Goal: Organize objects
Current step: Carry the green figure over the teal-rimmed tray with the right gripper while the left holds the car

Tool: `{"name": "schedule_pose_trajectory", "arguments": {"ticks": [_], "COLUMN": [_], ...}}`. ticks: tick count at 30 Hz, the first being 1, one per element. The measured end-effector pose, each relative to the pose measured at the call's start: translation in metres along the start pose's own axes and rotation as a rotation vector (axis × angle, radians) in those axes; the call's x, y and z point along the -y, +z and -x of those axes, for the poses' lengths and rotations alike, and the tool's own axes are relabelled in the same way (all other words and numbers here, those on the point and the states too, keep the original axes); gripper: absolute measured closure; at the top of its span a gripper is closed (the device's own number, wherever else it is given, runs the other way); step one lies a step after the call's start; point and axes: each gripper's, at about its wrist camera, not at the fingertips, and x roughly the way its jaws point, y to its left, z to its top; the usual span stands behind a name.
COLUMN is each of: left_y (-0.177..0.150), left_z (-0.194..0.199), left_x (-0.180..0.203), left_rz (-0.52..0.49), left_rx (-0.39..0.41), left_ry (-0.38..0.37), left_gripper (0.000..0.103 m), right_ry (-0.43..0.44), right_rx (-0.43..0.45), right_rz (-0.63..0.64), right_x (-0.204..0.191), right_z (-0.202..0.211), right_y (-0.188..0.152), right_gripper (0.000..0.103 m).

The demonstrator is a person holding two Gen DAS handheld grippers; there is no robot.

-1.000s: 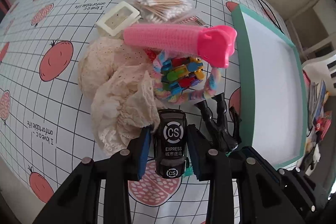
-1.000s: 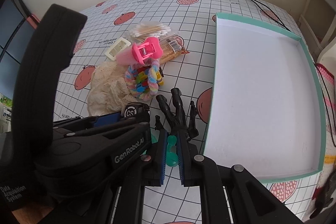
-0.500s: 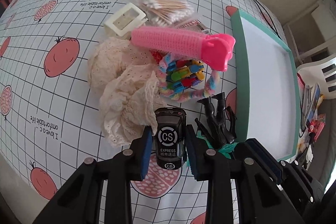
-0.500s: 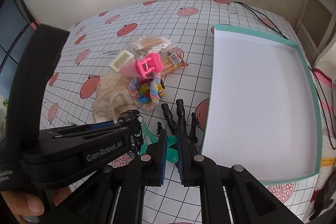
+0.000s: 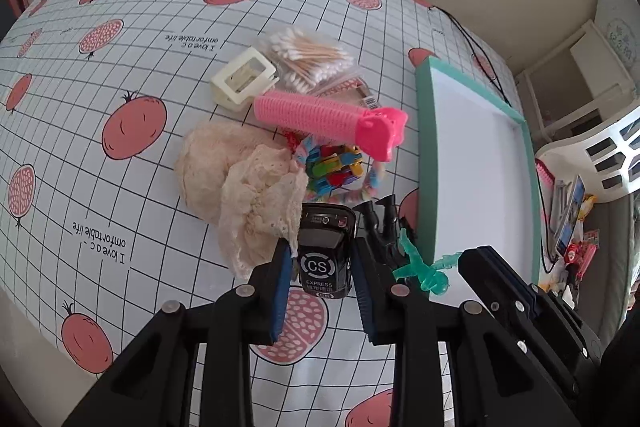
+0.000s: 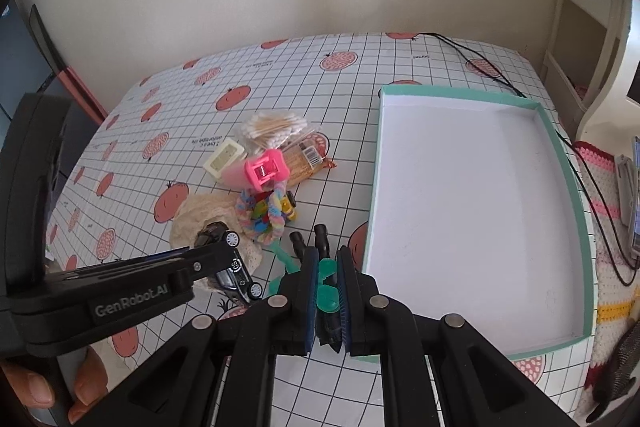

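From the left wrist, the left tongs (image 5: 322, 267) clamp a black toy car (image 5: 326, 253); its wheels are hidden. A green figure (image 5: 424, 269) shows beside the tray (image 5: 424, 163).

From the right wrist, the right tongs (image 6: 327, 281) pinch that green figure (image 6: 326, 285), mostly hidden between the pads. The car (image 6: 230, 267) hangs above the bench (image 6: 340, 99), wheels visible.

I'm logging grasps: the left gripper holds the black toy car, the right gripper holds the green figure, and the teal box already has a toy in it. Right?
Not quite. The teal box has nothing in it; the right wrist view shows its white floor bare. The rest stands: the left gripper is shut on the black toy car, and the right gripper is shut on the green figure.
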Motion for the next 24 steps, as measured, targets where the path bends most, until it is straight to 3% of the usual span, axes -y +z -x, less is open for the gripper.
{"name": "schedule_pose_trajectory", "arguments": {"ticks": [8, 9, 10, 14, 24], "left_y": [0.010, 0.011, 0.012, 0.009, 0.006], "left_z": [0.013, 0.016, 0.020, 0.029, -0.010], "left_x": [0.009, 0.009, 0.007, 0.006, 0.004], "left_rz": [0.035, 0.030, 0.029, 0.043, 0.036], "left_rx": [0.089, 0.104, 0.120, 0.161, 0.021], "left_ry": [-0.023, -0.023, -0.028, -0.032, -0.007], "left_gripper": [0.074, 0.085, 0.090, 0.090, 0.090], "right_ry": [-0.003, -0.003, -0.003, -0.005, -0.036], "right_rx": [0.011, 0.012, 0.012, 0.008, -0.023], "right_rz": [-0.022, -0.023, -0.024, -0.023, -0.053], "right_x": [0.005, 0.005, 0.005, 0.005, 0.015], "right_z": [0.002, 0.002, 0.002, 0.002, -0.003], "right_y": [0.000, 0.000, 0.000, -0.002, -0.002], "right_gripper": [0.093, 0.093, 0.093, 0.093, 0.093]}}
